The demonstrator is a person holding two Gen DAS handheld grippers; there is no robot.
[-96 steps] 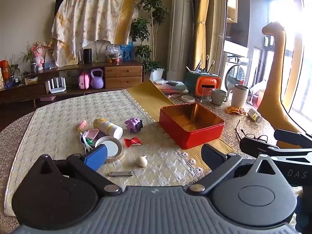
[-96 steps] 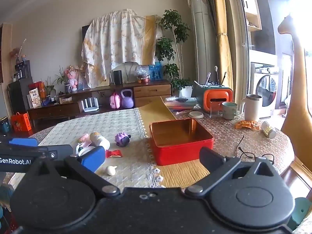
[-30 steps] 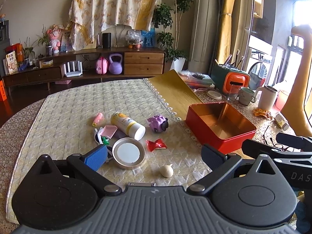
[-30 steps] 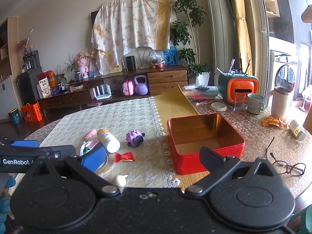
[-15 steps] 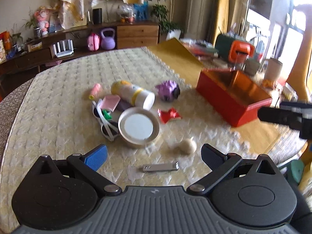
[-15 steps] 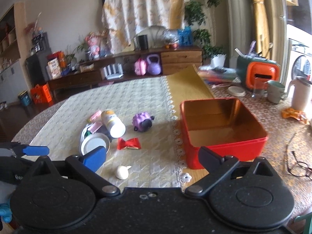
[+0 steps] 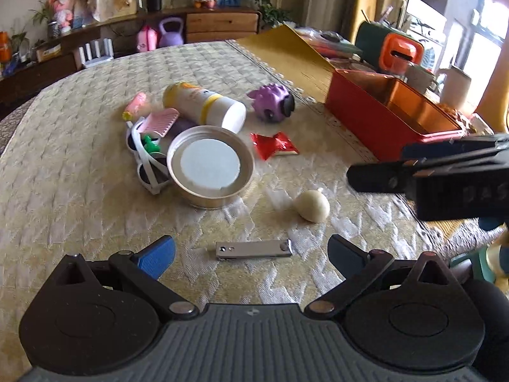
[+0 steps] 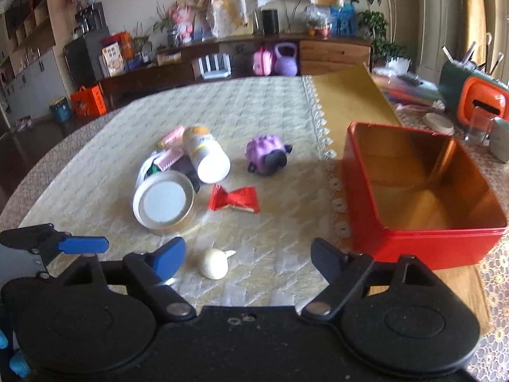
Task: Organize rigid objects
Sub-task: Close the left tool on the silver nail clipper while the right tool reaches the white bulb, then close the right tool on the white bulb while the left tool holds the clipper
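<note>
My left gripper (image 7: 251, 256) is open just above a silver nail clipper (image 7: 253, 249), which lies between its fingertips. My right gripper (image 8: 248, 253) is open with a cream garlic-shaped piece (image 8: 214, 266) between its fingers; that piece also shows in the left wrist view (image 7: 311, 205). Beyond lie a round metal lid (image 7: 210, 167), a white and yellow bottle (image 7: 205, 106), a purple sheep toy (image 8: 267, 156), a red candy wrapper (image 8: 235, 200), white sunglasses (image 7: 144, 172) and a pink comb (image 7: 162, 122). The open red tin box (image 8: 423, 187) stands to the right and holds nothing.
A cream quilted cloth (image 7: 63, 165) covers the table. A gold sheet (image 8: 346, 102) lies behind the red box. An orange and green holder (image 8: 477, 95), cups and a jug stand at the far right. The right gripper's body (image 7: 445, 175) reaches in from the right of the left wrist view.
Both grippers have dropped and moved forward towards the table. The left one has closed in over the nail clipper, the right one over the garlic-shaped piece. The objects have not moved.
</note>
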